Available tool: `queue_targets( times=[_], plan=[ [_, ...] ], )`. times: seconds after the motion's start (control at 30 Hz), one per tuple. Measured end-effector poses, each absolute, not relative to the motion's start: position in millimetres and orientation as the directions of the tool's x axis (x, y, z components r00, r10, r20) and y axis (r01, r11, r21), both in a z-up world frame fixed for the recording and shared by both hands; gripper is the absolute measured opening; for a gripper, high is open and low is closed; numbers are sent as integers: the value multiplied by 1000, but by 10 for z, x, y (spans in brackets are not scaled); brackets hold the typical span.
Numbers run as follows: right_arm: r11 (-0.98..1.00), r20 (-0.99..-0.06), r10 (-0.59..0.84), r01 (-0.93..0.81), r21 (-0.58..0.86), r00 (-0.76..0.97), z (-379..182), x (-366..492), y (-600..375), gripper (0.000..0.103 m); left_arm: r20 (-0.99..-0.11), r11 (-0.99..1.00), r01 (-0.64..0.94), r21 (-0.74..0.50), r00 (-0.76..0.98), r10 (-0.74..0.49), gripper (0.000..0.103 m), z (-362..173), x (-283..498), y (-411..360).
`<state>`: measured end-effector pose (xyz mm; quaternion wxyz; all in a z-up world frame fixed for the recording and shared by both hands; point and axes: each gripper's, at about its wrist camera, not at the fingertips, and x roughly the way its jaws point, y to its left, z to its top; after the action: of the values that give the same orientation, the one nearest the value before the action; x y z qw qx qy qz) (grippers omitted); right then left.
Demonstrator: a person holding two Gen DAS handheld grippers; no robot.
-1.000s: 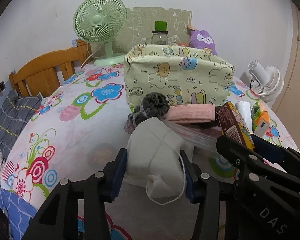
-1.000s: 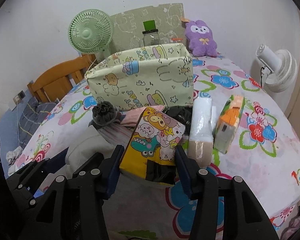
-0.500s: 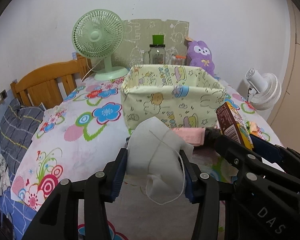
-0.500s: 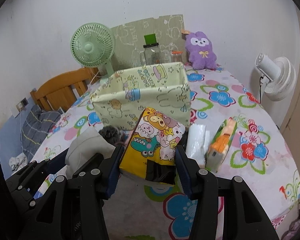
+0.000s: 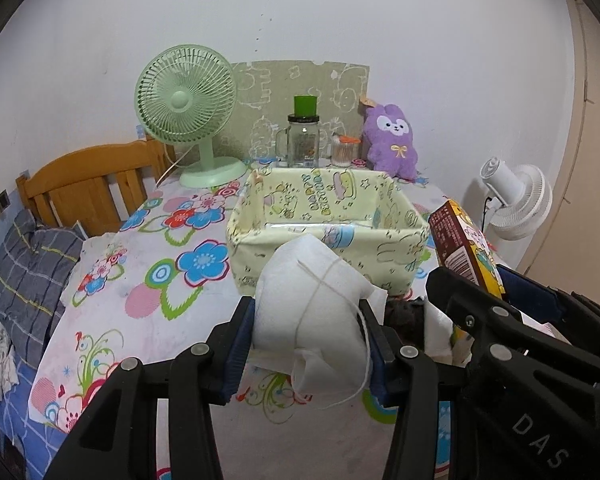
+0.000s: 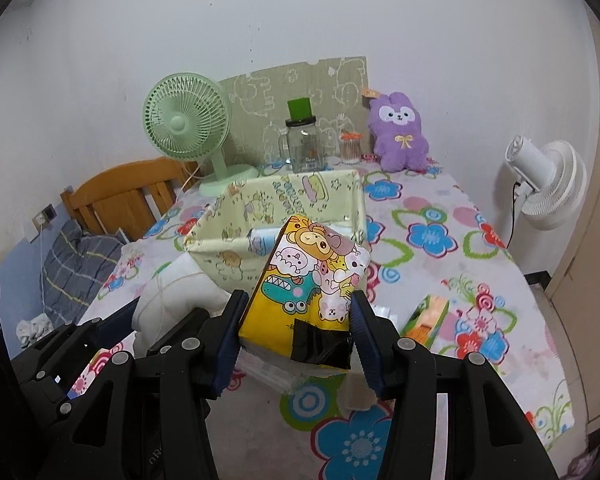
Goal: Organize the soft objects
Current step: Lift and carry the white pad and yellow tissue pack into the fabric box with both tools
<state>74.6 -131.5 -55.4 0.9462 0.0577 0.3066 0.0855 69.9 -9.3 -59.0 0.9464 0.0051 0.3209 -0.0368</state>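
While both loads hang short of the fabric bin [image 5: 328, 216], nothing soft is stowed yet; left hand-held gripper [image 5: 308, 344] clamps a white pouch [image 5: 312, 312]; right hand-held gripper [image 6: 296, 336] pinches a cartoon tissue pack [image 6: 312, 276]; more items [image 6: 426, 314] wait on the desk [image 6: 440, 216].

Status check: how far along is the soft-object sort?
Early. The fabric bin holds hardly anything. In hand: left gripper clamps a white drawstring pouch; right gripper clamps a cartoon tissue pack, both short of the bin. Left: an orange pack on the table.
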Motion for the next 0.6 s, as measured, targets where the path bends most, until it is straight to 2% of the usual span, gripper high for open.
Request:
queue_targets(
  times=[0.6],
  plan=[
    [974, -501, 221, -168, 149, 836, -138, 1013, -1368, 54, -543, 996, 81, 26, 838, -54, 50, -188, 963, -173]
  ],
)
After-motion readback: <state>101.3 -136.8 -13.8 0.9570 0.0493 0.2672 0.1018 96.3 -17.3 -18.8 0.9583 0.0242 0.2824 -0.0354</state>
